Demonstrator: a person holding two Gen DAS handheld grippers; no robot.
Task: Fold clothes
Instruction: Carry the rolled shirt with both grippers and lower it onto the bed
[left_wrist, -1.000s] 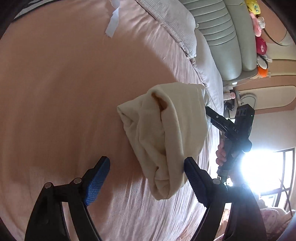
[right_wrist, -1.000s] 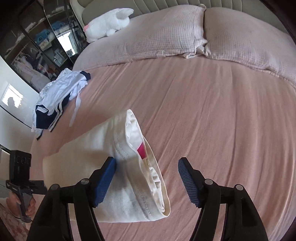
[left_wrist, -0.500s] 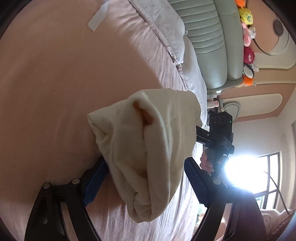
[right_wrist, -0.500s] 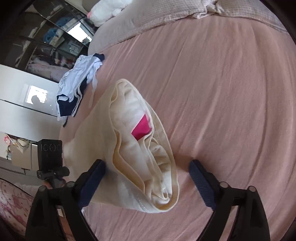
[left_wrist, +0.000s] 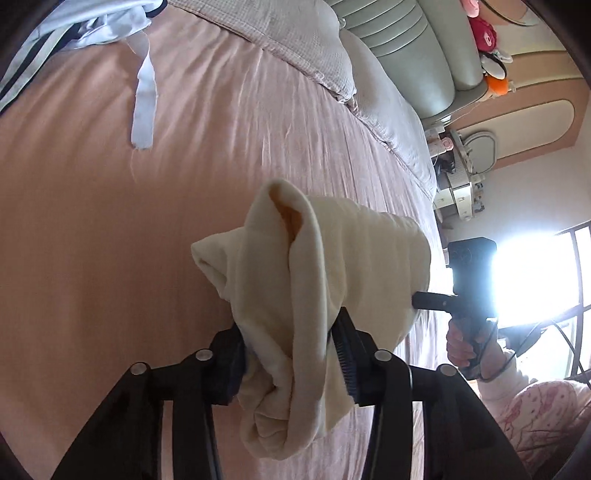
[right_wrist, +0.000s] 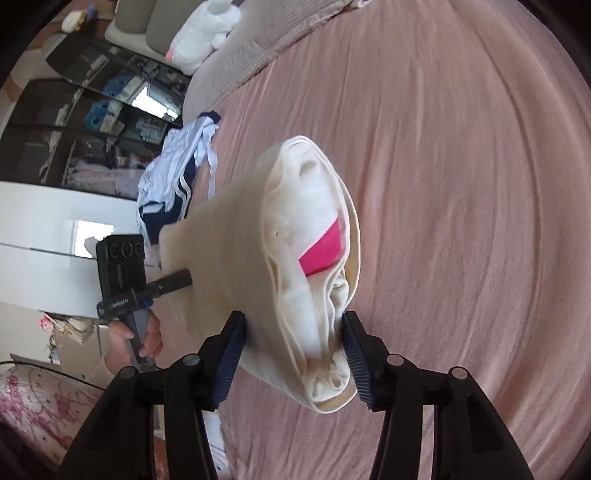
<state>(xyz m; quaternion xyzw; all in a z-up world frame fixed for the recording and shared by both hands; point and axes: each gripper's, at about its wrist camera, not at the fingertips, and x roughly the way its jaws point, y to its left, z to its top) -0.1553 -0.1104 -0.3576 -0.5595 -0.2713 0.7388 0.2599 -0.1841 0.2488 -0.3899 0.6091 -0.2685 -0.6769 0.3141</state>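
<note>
In the left wrist view the left gripper (left_wrist: 291, 365), its jaws closing on the cream garment (left_wrist: 325, 280) at 6 o'clock above the bed (left_wrist: 110, 221), should bite evenly, and in the right wrist view the right gripper (right_wrist: 295, 354), likewise closing at 6 o'clock, should match it.

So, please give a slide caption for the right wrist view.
Right gripper closing on a folded cream garment above the pink bedsheet.

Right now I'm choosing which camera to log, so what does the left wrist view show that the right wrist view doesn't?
Left wrist only: the window, shelf toys, and the garment's orange patch. Right wrist only: the white plush, dark cabinets, and the pink label. Both: the cream garment, the bed, the striped clothes, and each gripper closing on cloth.
</note>
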